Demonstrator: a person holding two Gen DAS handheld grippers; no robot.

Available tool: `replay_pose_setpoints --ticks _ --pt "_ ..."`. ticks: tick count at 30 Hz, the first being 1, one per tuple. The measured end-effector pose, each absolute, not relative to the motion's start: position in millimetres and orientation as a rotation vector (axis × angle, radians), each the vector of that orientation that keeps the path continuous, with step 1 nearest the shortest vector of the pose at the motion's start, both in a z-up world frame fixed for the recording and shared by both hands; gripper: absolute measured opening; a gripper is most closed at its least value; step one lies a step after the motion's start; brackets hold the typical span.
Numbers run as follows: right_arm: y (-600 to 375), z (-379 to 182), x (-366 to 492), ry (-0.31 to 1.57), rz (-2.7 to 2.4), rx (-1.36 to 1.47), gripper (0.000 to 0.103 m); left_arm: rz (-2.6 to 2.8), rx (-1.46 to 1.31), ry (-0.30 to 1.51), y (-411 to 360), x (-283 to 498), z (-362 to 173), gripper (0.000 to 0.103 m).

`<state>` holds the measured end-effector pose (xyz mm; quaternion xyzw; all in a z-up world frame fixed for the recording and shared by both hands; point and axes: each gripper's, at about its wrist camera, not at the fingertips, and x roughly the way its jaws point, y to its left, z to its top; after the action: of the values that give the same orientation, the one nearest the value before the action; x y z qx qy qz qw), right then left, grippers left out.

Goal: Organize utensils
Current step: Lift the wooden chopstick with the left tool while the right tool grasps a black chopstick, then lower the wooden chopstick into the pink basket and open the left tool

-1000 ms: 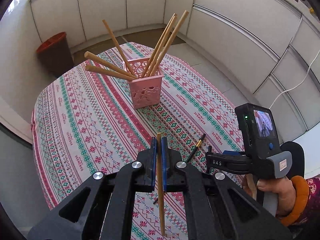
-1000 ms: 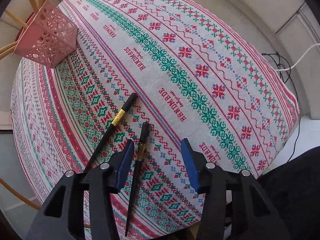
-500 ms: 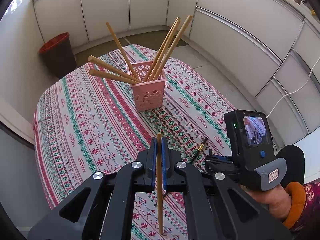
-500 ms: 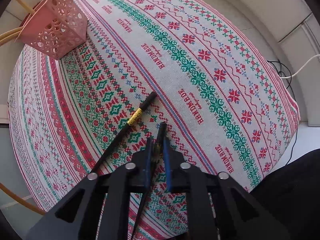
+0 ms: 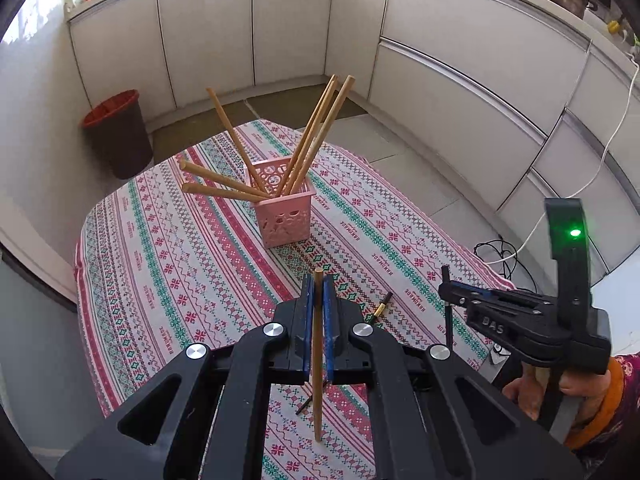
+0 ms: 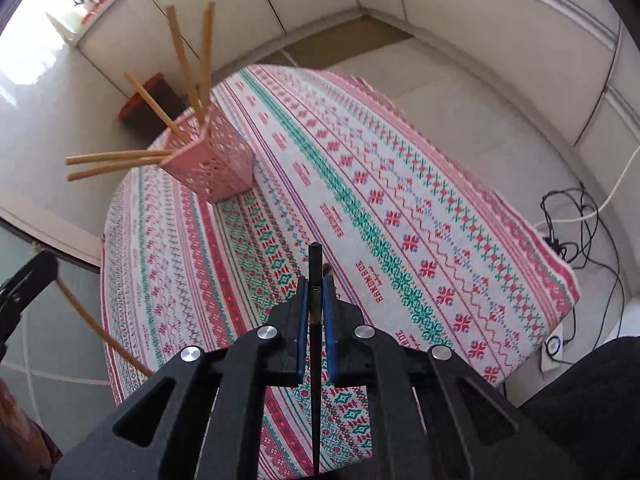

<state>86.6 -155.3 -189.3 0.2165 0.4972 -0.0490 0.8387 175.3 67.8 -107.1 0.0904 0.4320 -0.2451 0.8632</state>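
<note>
Two grippers: each pinching one chopstick, both lifted off the table.
Left gripper [image 5: 319, 320]: blue pads pressed against a wooden chopstick [image 5: 318, 360]; stick upright between the jaws, top just past the pad tips, lower end hanging well below them.
Right gripper [image 6: 316, 312]: pads clamped on a black chopstick [image 6: 315, 368]; blunt end past the pad tips, gold band sitting between the pads, thin end trailing back under the gripper.
Right gripper from the left view [image 5: 464, 296]: held in a hand [image 5: 560, 392] at the right, black chopstick [image 5: 448, 320] hanging down from its tips.
Second black chopstick [image 5: 382, 307]: flat on the tablecloth, just beyond the left jaws and partly hidden behind them, gold band showing.
Tablecloth [image 5: 168, 264]: striped red, green and white pattern.
Pink basket [image 5: 285, 210]: standing near the middle of the table, well apart from both grippers; six wooden chopsticks [image 5: 320, 136] fanned out of it.
Same basket in the right view [image 6: 210, 160]: up and to the left of the jaws.
Bin [image 5: 118, 134]: on the floor past the table's far corner.
</note>
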Motion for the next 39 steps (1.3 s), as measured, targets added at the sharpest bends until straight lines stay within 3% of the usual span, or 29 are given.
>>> replay_pose_setpoints --ticks 10,24,31,39 --pt "-183.4 -80.3 83.3 0.812 -0.011 0.441 0.007 -0.501 0.124 0.808 55.9 169.6 -62.8 0.004" --pt "-214.7 12.3 140.2 0.591 0.065 0.481 0.007 -0.408 0.094 0.621 32.5 234.5 36.0 0.004" --pt "-203.4 21.0 168.2 0.503 0.103 0.449 0.007 -0.314 0.076 0.610 32.5 273.4 35.0 0.004" --pt "-175.7 2.8 201.6 0.431 0.119 0.378 0.007 -0.290 0.042 0.727 35.2 313.1 -11.6 0.006"
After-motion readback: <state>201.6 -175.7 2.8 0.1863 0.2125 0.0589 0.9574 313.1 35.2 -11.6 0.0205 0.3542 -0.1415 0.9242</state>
